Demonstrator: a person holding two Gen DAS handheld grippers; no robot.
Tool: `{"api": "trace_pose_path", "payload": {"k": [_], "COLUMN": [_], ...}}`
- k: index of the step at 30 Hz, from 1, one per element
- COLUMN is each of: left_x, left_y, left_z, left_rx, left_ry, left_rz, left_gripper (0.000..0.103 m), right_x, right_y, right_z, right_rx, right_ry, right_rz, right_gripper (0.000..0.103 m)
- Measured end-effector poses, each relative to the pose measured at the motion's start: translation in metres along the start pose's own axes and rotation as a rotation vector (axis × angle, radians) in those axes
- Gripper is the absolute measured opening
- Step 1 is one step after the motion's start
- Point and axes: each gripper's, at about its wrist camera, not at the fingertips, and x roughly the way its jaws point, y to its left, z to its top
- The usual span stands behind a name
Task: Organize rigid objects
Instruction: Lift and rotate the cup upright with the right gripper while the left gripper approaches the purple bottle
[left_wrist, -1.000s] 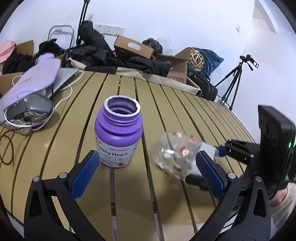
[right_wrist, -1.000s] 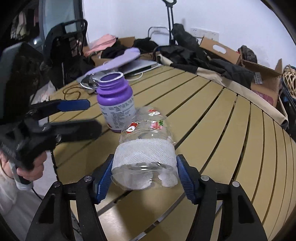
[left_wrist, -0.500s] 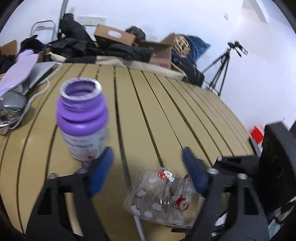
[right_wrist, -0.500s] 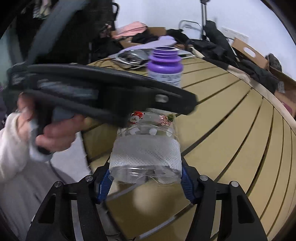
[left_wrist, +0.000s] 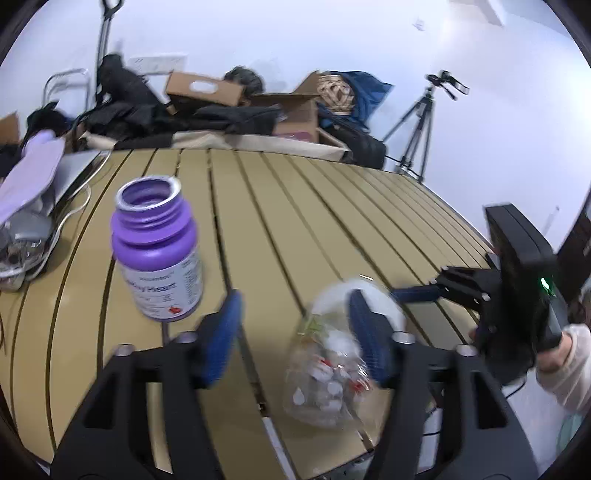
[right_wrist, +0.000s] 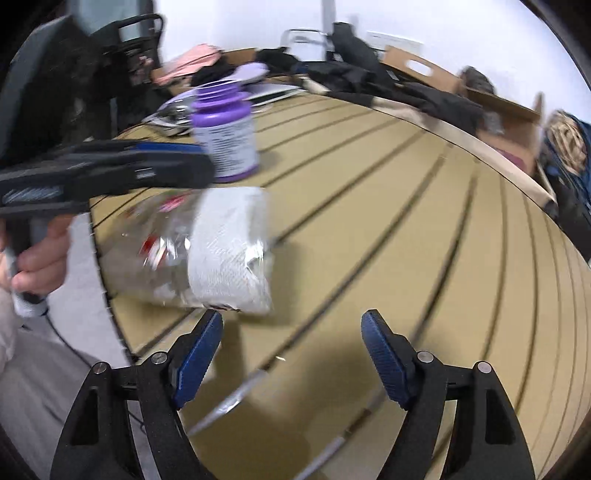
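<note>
Sorting is barely starting: we are keeping both grippers' fingers spread and empty, left gripper (left_wrist: 295, 332), right gripper (right_wrist: 291, 354), while the clear jar (right_wrist: 192, 254) is lying just beside the upright purple bottle (left_wrist: 157, 247) on the counter (right_wrist: 406, 221).

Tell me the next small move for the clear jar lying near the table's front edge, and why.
Probably close the left gripper on the clear jar to stand it beside the purple bottle. The jar lies on its side by the table edge, and the right gripper is open and clear of it.
</note>
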Motion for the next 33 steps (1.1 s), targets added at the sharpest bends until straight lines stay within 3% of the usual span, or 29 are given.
{"api": "trace_pose_path", "payload": {"k": [5, 8, 10, 11, 12, 20, 24, 27, 30, 33], "left_x": [-0.001, 0.018, 0.030, 0.034, 0.038, 0.048, 0.032, 0.011, -0.006, -0.012], "left_y": [-0.025, -0.037, -0.035, -0.030, -0.026, -0.019, -0.022, -0.026, -0.023, -0.025], "left_z": [-0.003, -0.011, -0.015, -0.015, -0.016, -0.011, 0.009, 0.023, 0.033, 0.039], "left_rx": [0.081, 0.133, 0.126, 0.098, 0.073, 0.077, 0.036, 0.023, -0.002, 0.001], "left_ry": [0.033, 0.113, 0.149, 0.167, 0.192, 0.189, 0.059, -0.076, -0.212, -0.287], "left_rz": [-0.095, -0.052, 0.007, 0.005, -0.003, 0.059, 0.033, 0.033, -0.005, -0.067], "left_gripper": [0.090, 0.091, 0.083, 0.067, 0.062, 0.060, 0.060, 0.060, 0.060, 0.060], "right_x": [-0.016, -0.025, -0.031, -0.033, -0.036, -0.046, -0.052, -0.068, -0.087, -0.087], "right_y": [-0.017, -0.022, -0.026, -0.027, -0.030, -0.041, -0.048, -0.052, -0.065, -0.078], "right_z": [-0.003, -0.003, -0.003, -0.003, -0.002, 0.011, 0.020, 0.029, 0.039, 0.052], "right_rx": [0.100, 0.133, 0.158, 0.166, 0.181, 0.267, 0.309, 0.337, 0.418, 0.493], "right_ry": [-0.019, -0.029, -0.032, -0.033, -0.035, -0.085, -0.110, -0.184, -0.285, -0.307], "right_rz": [-0.018, -0.029, -0.036, -0.038, -0.040, -0.048, -0.042, 0.024, 0.192, 0.360], "right_gripper": [0.082, 0.082, 0.082, 0.082, 0.082, 0.082, 0.082, 0.082, 0.082, 0.083]}}
